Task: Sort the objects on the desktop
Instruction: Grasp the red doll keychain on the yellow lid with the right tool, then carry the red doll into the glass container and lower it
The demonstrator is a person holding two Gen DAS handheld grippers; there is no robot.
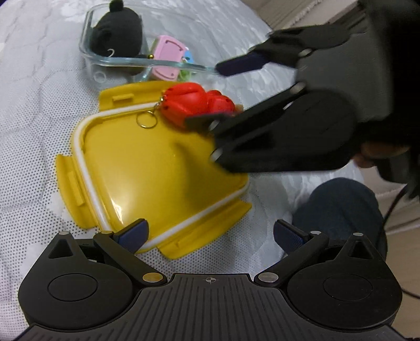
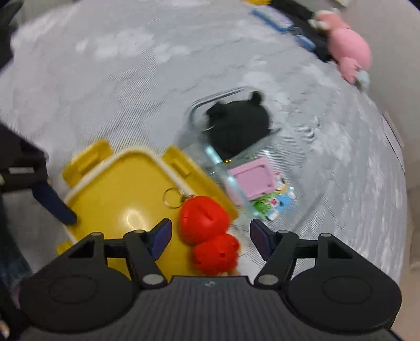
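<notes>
A red keychain toy [image 1: 195, 103] with a metal ring lies on the far edge of a yellow lid [image 1: 147, 168]; it also shows in the right wrist view [image 2: 207, 230] on the lid [image 2: 126, 199]. A clear glass container [image 1: 115, 61] behind holds a black plush [image 1: 118, 34] and a pink card case [image 1: 168, 56]; the container [image 2: 302, 209], plush [image 2: 239, 126] and case [image 2: 252, 181] show in the right wrist view. My right gripper [image 2: 210, 238] is open, fingers either side of the red toy, above it. My left gripper [image 1: 210, 233] is open and empty over the lid's near edge.
A white patterned cloth [image 2: 131, 78] covers the surface. A pink plush [image 2: 349, 52] and blue flat items [image 2: 275, 21] lie at the far right edge. The person's knee [image 1: 341, 207] is at the right in the left wrist view.
</notes>
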